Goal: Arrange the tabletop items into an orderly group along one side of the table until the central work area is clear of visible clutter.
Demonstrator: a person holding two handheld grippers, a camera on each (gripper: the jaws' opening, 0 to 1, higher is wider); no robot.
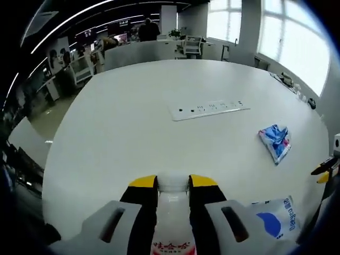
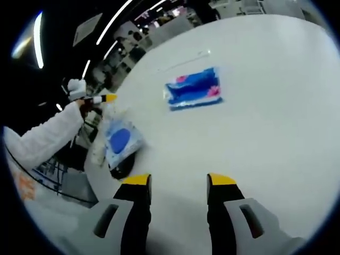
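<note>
While our left hand-held gripper [image 1: 173, 183] clamps the bottle [image 1: 171, 223] at the table's [image 1: 133, 122] near edge, the right hand-held gripper [image 2: 178, 180] hangs wide and empty. Risk: the blue-and-pink packet [image 2: 194, 88] remains mid-table; a shallow pinch may slide it away.

Open-plan office — desks [image 1: 85, 64], ceiling strip lights [image 1: 69, 24], large windows [image 1: 297, 37]

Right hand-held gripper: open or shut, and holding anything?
Open and empty: the right hand-held gripper has its jaws apart, with bare white table between them.
</note>
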